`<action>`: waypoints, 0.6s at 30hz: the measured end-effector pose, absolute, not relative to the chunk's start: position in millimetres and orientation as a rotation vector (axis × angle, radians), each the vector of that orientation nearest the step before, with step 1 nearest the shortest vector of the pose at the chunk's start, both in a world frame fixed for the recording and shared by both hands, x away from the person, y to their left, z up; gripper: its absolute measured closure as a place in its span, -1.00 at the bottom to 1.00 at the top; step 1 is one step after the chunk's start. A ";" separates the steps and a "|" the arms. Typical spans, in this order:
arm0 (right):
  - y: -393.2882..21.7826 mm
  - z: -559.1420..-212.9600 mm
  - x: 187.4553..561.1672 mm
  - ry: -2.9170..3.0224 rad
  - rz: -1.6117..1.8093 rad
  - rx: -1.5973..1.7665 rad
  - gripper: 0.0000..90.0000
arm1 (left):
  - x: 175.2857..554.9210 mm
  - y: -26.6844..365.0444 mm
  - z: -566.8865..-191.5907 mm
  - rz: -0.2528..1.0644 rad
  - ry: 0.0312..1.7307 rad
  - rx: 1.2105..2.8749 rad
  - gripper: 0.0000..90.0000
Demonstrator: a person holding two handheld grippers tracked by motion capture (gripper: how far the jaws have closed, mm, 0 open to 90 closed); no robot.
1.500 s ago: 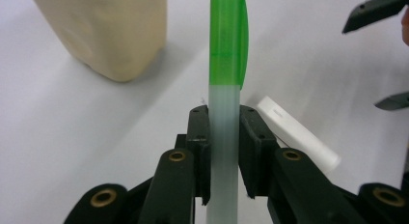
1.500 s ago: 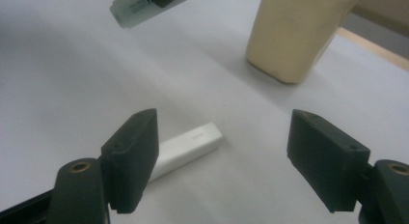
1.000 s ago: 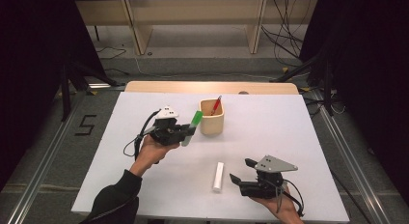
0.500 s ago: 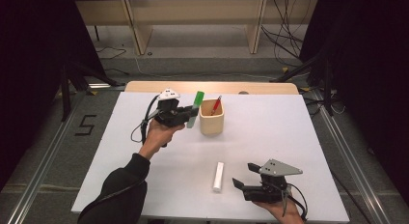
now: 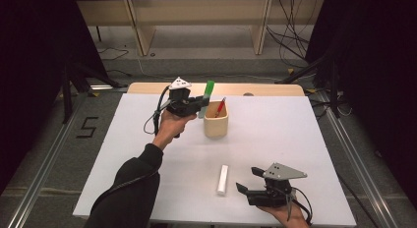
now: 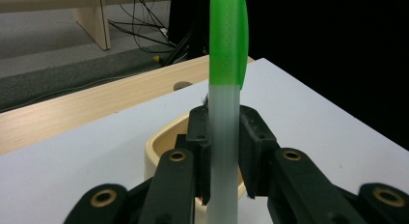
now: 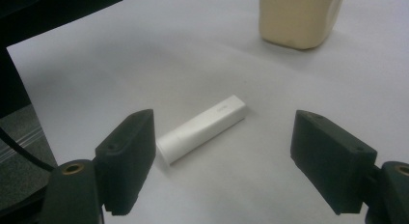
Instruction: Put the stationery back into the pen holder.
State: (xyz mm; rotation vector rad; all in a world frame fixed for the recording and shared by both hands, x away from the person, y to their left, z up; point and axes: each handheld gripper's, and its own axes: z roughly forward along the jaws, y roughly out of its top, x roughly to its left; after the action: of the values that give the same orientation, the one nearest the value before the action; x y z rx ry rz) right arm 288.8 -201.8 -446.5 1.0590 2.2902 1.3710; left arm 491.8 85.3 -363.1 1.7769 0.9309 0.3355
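Left tongs (image 5: 197,105), pinching green-capped marker (image 5: 206,97), now risen beside cup (image 5: 216,124); right tongs (image 5: 248,180), spread, nearer white block (image 5: 223,179) lying lengthwise ahead.

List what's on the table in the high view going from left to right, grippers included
left gripper holding the green-capped marker → beige cup with a red pen in it → white block → right gripper

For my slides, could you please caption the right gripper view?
Open right tongs frame a white block lying on the table, with the beige cup beyond.
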 end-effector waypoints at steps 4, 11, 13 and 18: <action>-201.2 -446.7 288.3 2.292 1.369 1.049 -0.45 | 497.4 80.1 -366.0 0.335 0.949 1.768 0.70; -201.5 -447.5 289.1 2.298 1.367 1.049 -0.45 | 505.8 68.5 -370.5 0.318 0.955 1.760 0.70; -201.2 -447.0 288.7 2.296 1.372 1.050 -0.45 | 508.0 62.9 -373.6 0.321 0.959 1.776 0.70; -200.7 -447.2 288.1 2.301 1.374 1.041 -0.45 | 511.8 55.6 -377.0 0.332 0.965 1.789 0.70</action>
State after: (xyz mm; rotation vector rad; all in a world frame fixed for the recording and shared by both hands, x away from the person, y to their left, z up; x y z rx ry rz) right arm 288.1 -200.7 -447.2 1.0411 2.3005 1.3742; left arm 511.8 55.6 -377.0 1.7890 0.9646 0.3318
